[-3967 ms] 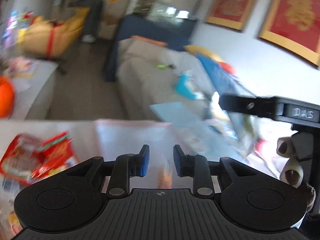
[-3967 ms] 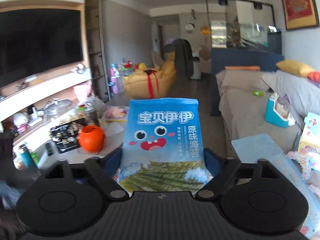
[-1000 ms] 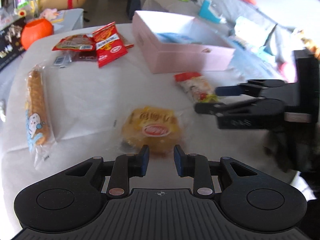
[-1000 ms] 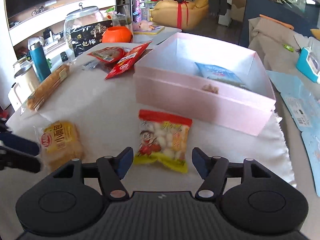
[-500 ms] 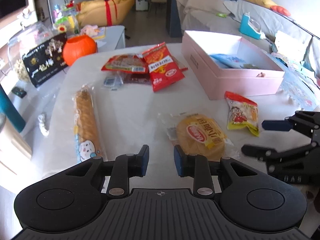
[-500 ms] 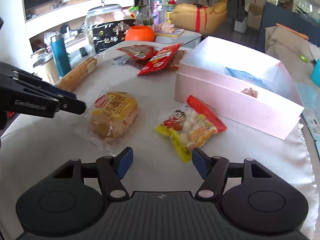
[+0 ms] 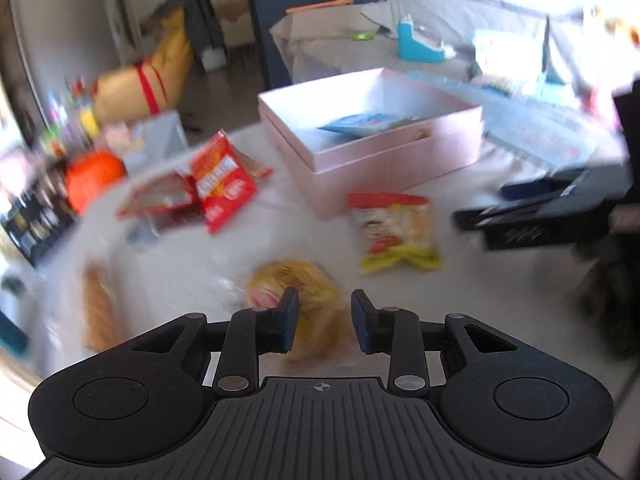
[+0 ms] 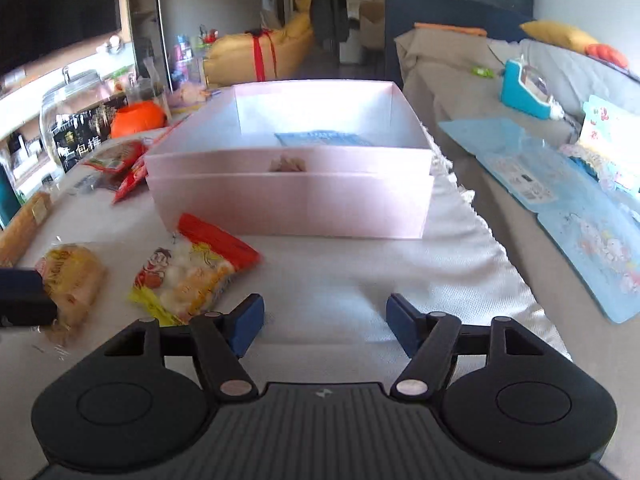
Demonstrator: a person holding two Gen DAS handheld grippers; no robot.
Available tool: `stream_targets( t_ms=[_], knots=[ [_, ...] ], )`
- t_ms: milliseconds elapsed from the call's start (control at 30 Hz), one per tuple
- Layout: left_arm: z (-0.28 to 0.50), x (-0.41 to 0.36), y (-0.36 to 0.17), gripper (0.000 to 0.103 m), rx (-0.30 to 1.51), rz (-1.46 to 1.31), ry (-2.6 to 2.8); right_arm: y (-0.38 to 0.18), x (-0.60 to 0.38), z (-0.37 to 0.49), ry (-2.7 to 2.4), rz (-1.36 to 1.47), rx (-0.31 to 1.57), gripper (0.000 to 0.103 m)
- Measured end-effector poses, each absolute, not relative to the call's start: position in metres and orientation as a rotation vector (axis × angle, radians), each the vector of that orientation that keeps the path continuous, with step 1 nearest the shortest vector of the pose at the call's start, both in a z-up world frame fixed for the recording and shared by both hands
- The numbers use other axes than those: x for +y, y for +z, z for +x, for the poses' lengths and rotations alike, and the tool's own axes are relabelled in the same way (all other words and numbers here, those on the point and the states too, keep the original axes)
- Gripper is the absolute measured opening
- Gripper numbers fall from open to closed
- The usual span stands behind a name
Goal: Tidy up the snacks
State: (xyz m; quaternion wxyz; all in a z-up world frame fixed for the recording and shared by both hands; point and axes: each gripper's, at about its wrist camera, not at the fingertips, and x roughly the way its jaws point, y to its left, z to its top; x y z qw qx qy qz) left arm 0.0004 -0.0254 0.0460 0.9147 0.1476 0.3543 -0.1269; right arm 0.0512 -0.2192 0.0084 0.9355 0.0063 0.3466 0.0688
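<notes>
pink box (image 8: 288, 200) sits on the counter (image 8: 340, 272), lid off, w/ a blue snack pack (image 8: 324, 139) lying flat inside and a small brown bit against the near wall.

rel. to the box: yellow-red candy bag (image 8: 192, 276) just in front of its near left corner, flat on the cloth, not touching. round yellow bun pack (image 8: 74, 276) further left of that bag. red chip bag (image 7: 222, 184) and a flatter red pack (image 7: 156, 200) off the box's left side, overlapping each other. long bread stick pack (image 7: 96, 308) well left, near the counter edge. orange pumpkin-shaped thing (image 8: 138, 118) beyond the left far corner.

left gripper (image 7: 323, 320): jaws opening, narrow gap, bun pack seen blurred right under and between them; pads not pressing on it as far as i can see.

right gripper (image 8: 323, 322): jaws opening, fairly wide, only bare cloth between them; aimed at the box's near wall, candy bag just off its left finger.

left-view pic is motion-blurred.
</notes>
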Motion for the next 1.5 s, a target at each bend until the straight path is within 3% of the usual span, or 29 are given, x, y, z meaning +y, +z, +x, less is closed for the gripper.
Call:
stream_targets(
  t_ms=[233, 400, 533, 1033, 1167, 1300, 1500],
  knots=[
    [0.017, 0.008, 0.045, 0.039, 0.761, 0.207, -0.196, 0.006, -0.216, 0.053, 0.138, 0.002, 0.714, 0.075],
    [0.022, 0.004, 0.043, 0.08, 0.791, 0.151, -0.272, 0.005, -0.213, 0.052, 0.133, -0.021, 0.715, 0.077],
    [0.019, 0.015, 0.05, 0.075, 0.752, 0.096, -0.224, 0.005, -0.214, 0.052, 0.13, -0.019, 0.715, 0.077],
    [0.055, 0.026, 0.018, 0.076, 0.831, 0.026, -0.174, 0.005, -0.209, 0.058, 0.172, -0.052, 0.765, 0.09],
    [0.05, 0.033, 0.019, 0.064, 0.815, -0.017, -0.192, 0.007, -0.209, 0.063, 0.232, -0.064, 0.826, 0.099],
    [0.039, 0.04, 0.019, 0.063, 0.812, -0.035, -0.213, 0.017, -0.205, 0.063, 0.257, -0.038, 0.878, 0.092],
    [0.03, 0.038, 0.021, 0.064, 0.83, -0.044, -0.221, 0.023, -0.174, 0.077, 0.319, 0.069, 0.846, 0.092]
  ],
)
